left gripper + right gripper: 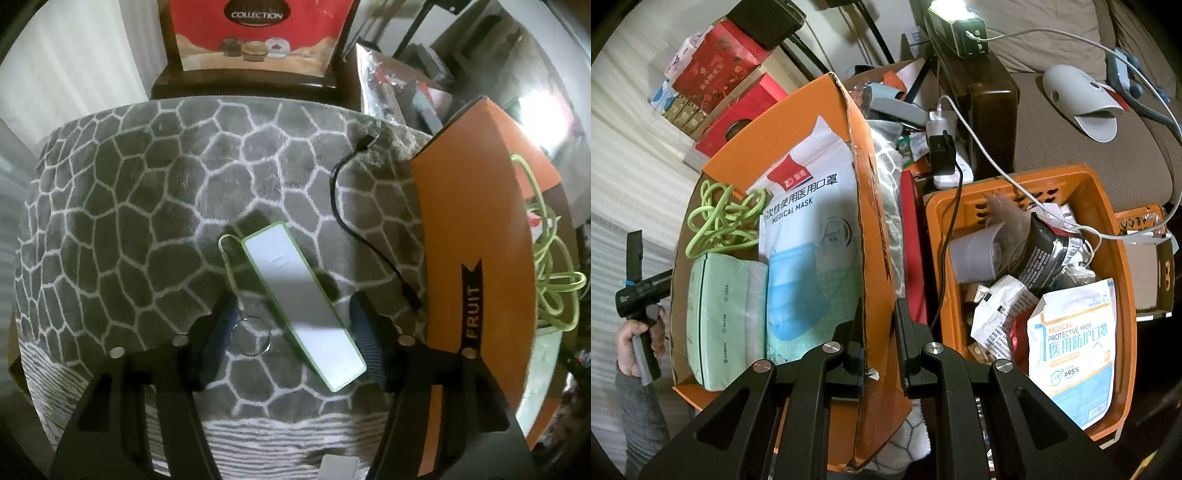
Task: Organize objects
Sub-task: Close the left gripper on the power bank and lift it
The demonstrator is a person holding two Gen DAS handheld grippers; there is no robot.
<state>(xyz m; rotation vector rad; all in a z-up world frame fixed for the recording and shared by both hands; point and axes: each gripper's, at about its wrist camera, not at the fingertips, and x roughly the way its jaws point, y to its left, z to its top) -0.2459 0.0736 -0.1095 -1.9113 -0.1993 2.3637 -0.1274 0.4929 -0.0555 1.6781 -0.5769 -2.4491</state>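
**A:** Green-edged white power bank, flat on the grey plush mat, lying slantwise between the spread fingers of the left tool. Wide open, gripping nothing.

**B:** Best way in?

**A:** Turn the wrist to square the pads with the long sides. Lower to just above the pile, then close gently across the narrow width. Mind the key ring just inside the left finger, tethered by a thin loop: likely to snag or trail. Leave the black cable, ahead and to the right, alone.

**B:** Then where?

**A:** Probably into the orange cardboard box, hard by the tool's right side.

**B:** And the right tool?

**B:** Narrowed astride the box's near wall, apparently steadying it. Cannot tell whether truly clamped or merely close.

**B:** Anything exclusive to one view?

**A:** From the right wrist only: the box's inside, with a medical mask pack, a pale green tissue pack and the green cord beyond them, plus an orange plastic basket right of the tool. From the left wrist only: power bank, ring, cable.
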